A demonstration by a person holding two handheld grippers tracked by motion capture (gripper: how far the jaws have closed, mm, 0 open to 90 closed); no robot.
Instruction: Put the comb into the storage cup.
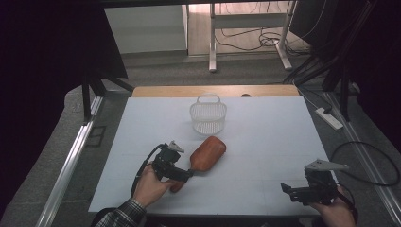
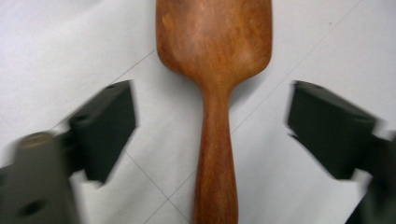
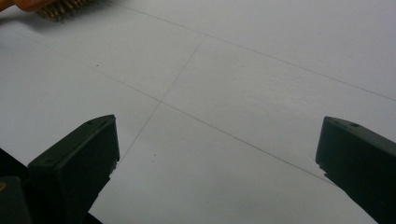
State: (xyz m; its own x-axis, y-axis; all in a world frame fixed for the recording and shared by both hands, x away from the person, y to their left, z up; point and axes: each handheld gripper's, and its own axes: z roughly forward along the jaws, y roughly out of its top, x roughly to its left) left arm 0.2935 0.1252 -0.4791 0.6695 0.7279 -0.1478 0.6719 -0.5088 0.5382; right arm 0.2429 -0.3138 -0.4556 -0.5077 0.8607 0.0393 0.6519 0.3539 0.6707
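Wooden hairbrush (image 1: 206, 154) lies back-up on the white table sheet (image 1: 265, 142), near-left of centre, handle toward the near side. Left gripper (image 1: 185, 174) sits over the handle — jaws wide apart, one on each side, neither touching the wood. White wire basket (image 1: 208, 115) stands just beyond the brush head. Right gripper (image 1: 288, 190) at the near right, well apart — jaws open, holding nothing.

The wooden brush (image 2: 215, 70) is cut off top and bottom in the left gripper view; both jaws there blur; its bristles face down, hidden.
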